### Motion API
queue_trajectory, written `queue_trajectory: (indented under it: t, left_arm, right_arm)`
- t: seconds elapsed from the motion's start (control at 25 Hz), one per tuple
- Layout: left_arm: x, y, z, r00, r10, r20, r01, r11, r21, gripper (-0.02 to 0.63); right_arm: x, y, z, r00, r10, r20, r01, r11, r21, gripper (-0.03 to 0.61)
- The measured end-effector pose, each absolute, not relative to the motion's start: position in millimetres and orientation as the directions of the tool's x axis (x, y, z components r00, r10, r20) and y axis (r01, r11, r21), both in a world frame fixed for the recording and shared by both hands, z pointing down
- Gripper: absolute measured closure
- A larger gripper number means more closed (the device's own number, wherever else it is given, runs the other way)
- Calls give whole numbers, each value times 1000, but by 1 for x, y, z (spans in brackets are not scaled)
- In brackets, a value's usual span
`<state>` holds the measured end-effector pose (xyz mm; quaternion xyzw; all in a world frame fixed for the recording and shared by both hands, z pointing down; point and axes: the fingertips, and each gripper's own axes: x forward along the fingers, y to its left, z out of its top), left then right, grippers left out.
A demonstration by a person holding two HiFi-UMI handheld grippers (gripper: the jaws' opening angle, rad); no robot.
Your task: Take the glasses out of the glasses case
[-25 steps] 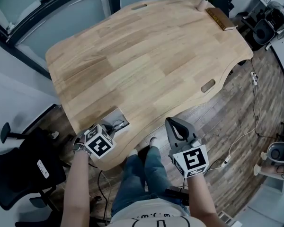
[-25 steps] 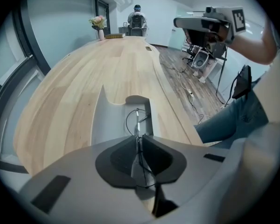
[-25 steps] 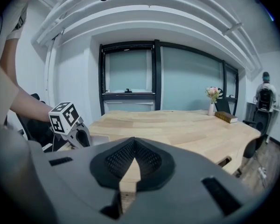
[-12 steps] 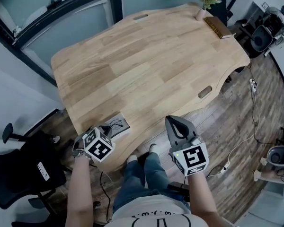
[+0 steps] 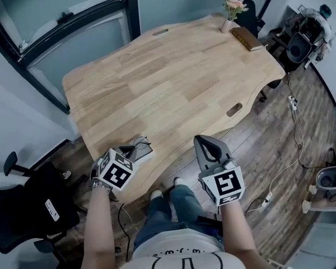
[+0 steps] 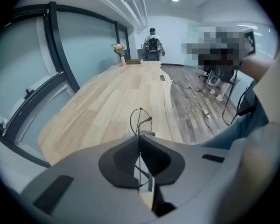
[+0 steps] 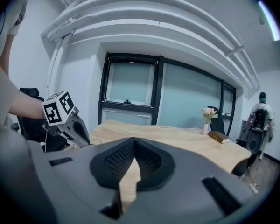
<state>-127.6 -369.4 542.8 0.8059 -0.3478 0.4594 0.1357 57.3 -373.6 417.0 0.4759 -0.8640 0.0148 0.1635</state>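
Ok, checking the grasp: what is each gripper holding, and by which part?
The left gripper pinches the wire-framed glasses by their thin metal frame; exactly which part cannot be told. The right gripper holds nothing.

Thin wire glasses (image 6: 139, 125), edge-on, pinched in my left gripper (image 6: 140, 139).
Pale case (image 5: 141, 150) lies flat just beside it, at the table (image 5: 173, 77) edge.

Pale matt wood planks for table (image 5: 173, 77); thin dark wire for glasses (image 6: 139, 120); matt grey plastic, black textured pads (image 7: 114, 164) on right gripper (image 7: 134, 141).
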Motion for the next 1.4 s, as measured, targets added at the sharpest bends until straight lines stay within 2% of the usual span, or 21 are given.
queue_trajectory:
  t: [0.28, 0.52, 0.92, 1.08, 1.4]
  left_arm:
    - [-77, -386, 511, 385, -478, 789, -675, -729, -112, 589]
    - [-39, -404, 503, 373, -491, 787, -680, -722, -128, 589]
    - [1, -449, 583, 388, -372, 843, -651, -758, -35, 589]
    - [0, -460, 616, 338, -297, 893, -656, -755, -2, 589]
    - [2, -477, 638, 289, -299, 910, -670, -741, -31, 578]
  right_arm:
    - [95, -373, 406, -477, -843, 249, -855, 511, 91, 566]
    - [140, -386, 402, -487, -842, 233, -860, 508, 39, 566]
    - [201, -408, 430, -517, -800, 306, -850, 522, -72, 566]
    - [215, -422, 452, -524, -774, 356, -845, 526, -99, 566]
    - [213, -451, 473, -570, -717, 401, -803, 589, -89, 566]
